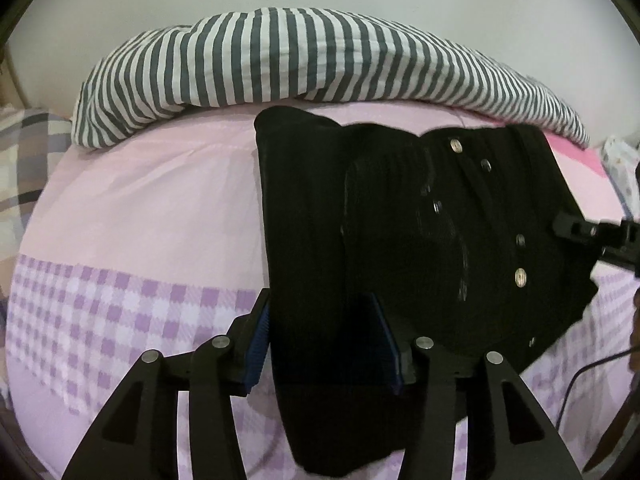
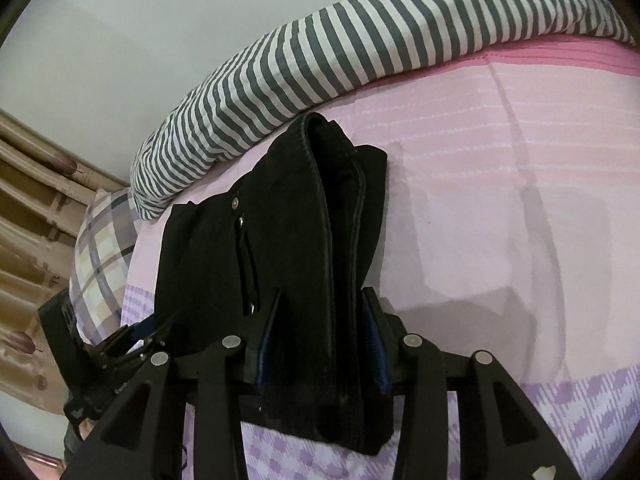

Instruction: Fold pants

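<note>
Nearest in the left wrist view: the left gripper [image 1: 324, 344], black linkage w/ blue ribbed pads, jaws standing apart. A fold of the black ribbed fabric pants [image 1: 400, 220] runs between the pads; the left pad sits at the fabric's edge and the right pad looks clear of it, so this gripper reads as released, not clamped, though black on black makes the contact hard to judge. Nearest in the right wrist view: the right gripper [image 2: 320, 344], same build, jaws also apart, w/ a thick rolled fold of the pants [image 2: 280, 240] standing up between the blue pads. Small gaps show either side of the fold, so the pads aren't pressing here either.

The pants lie in a folded bundle on the pink bed sheet w/ a purple checked band [image 1: 140, 208], roughly mid-bed, silver snap buttons along the top layer. The near end of the bundle reaches down past both grippers over the purple checks.

At the right edge of the left view the right gripper's black body pokes in beside the bundle. In the right view the left gripper [image 2: 132, 340] shows low at left, next to the bundle's other side.

Farther back: a grey and white striped duvet [image 1: 312, 60] bunched along the far edge of the bed, just beyond the pants. A plaid pillow [image 2: 104, 256] sits at the left. Behind all that, a plain pale wall [image 2: 120, 20].
</note>
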Demonstrator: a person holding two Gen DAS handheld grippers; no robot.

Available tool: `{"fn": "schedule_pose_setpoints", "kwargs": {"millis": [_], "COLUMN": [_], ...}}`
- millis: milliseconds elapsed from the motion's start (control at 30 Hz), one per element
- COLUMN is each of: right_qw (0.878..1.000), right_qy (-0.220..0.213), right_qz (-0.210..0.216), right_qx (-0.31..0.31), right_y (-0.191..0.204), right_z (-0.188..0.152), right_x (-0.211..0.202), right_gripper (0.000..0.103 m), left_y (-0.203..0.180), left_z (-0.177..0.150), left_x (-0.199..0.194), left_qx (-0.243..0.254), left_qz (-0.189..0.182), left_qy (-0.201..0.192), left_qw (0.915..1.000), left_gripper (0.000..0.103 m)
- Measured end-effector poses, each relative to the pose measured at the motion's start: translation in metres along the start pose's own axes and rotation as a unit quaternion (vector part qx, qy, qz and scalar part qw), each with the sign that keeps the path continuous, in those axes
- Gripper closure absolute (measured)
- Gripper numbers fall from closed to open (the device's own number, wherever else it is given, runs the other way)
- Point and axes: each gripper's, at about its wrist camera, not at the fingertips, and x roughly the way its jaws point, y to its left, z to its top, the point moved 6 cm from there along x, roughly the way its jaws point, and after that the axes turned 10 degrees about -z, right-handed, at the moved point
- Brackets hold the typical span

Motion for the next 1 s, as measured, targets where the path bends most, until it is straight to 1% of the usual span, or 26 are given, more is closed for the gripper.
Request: {"fn": "schedule_pose_setpoints", "kwargs": {"millis": [167,200,300,400,467,567,600,733,900,1000], "right_qw": [1.000,1.000,0.999,0.999,0.999,0.998,0.998,0.998,0.998,0.998], "right_qy": [-0.005,-0.007,-0.013,-0.020,-0.024,-0.029,-0.028,-0.023,-0.016,-0.021], "right_qz": [-0.003,-0.006,-0.022,-0.032,-0.034,-0.046,-0.045,-0.049,-0.051,-0.061], "right_qx": [0.002,0.000,-0.023,-0.035,-0.034,-0.038,-0.036,-0.033,-0.020,-0.023], "right_y": [-0.004,-0.004,0.000,0.005,0.007,0.006,0.005,0.000,-0.007,-0.003], "right_z": [-0.009,-0.011,-0.016,-0.018,-0.019,-0.023,-0.024,-0.029,-0.032,-0.036], "right_x": [-0.009,-0.010,-0.014,-0.018,-0.021,-0.023,-0.023,-0.020,-0.012,-0.017], "right_gripper": [0.065,0.069,0.076,0.079,0.081,0.083,0.084,0.085,0.084,0.085], "left_y": [-0.004,-0.003,-0.004,-0.006,-0.010,-0.014,-0.013,-0.008,-0.001,0.002], "left_z": [-0.015,-0.019,-0.027,-0.034,-0.036,-0.042,-0.044,-0.046,-0.048,-0.049], "left_x": [-0.008,-0.012,-0.017,-0.023,-0.027,-0.029,-0.028,-0.023,-0.022,-0.025], "left_qx": [-0.003,-0.005,-0.011,-0.012,0.000,0.012,0.011,-0.006,-0.030,-0.045], "left_qz": [0.010,0.011,0.017,0.027,0.036,0.039,0.038,0.025,0.014,0.007], "left_qy": [0.000,-0.001,-0.003,-0.005,-0.008,-0.007,-0.005,-0.003,-0.006,-0.006], "left_qw": [0.9999,0.9999,0.9998,0.9995,0.9993,0.9991,0.9992,0.9997,0.9994,0.9989], "left_gripper": [0.052,0.051,0.051,0.051,0.051,0.051,0.050,0.047,0.039,0.039]}}
